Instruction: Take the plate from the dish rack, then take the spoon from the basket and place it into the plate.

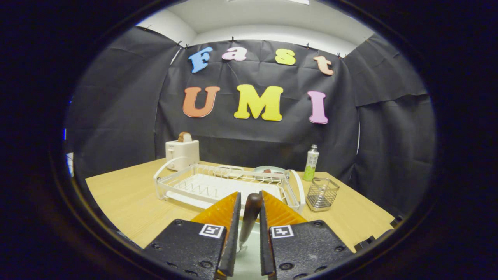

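Observation:
My gripper [250, 199] is shut on the spoon [251, 212]. Its dark brown handle stands up between the two fingers, and its metal neck [242, 244] runs down toward me. Under the fingers, in the gap between them, I see a pale surface that looks like the plate [249, 261]; most of it is hidden by the gripper. The white wire dish rack [218, 182] sits just beyond the fingertips on the wooden table and holds no plate. The wire mesh basket [322, 193] stands to the right of the rack with nothing in it.
A white toaster [182, 153] with bread in its slot stands behind the rack's left corner. A dish with food [269, 171] lies behind the rack, with a green bottle [311, 163] to its right. Bare table [124, 198] lies left of the rack.

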Tool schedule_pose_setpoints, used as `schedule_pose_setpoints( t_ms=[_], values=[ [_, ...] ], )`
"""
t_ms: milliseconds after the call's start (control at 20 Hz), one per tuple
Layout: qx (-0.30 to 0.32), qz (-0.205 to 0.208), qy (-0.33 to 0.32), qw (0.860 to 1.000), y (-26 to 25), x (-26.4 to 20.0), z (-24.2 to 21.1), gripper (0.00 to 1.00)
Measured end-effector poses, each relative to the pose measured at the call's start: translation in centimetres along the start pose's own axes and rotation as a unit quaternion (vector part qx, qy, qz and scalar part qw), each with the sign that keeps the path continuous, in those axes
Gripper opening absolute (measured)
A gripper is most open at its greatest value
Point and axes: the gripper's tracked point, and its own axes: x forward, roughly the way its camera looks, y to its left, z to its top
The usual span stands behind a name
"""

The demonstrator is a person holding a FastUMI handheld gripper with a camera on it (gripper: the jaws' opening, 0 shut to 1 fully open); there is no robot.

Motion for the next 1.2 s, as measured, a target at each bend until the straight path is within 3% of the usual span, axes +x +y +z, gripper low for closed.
schedule_pose_setpoints(
  t_ms=[400,650,1200],
  values=[
    [0.017,-0.052,-0.002,0.998,-4.8,-1.7,3.2,0.69],
    [0.044,-0.051,-0.013,0.998,-5.8,-5.5,5.8,1.0],
    [0.044,-0.038,-0.016,0.998,-5.4,-13.9,9.6,1.0]
  ],
)
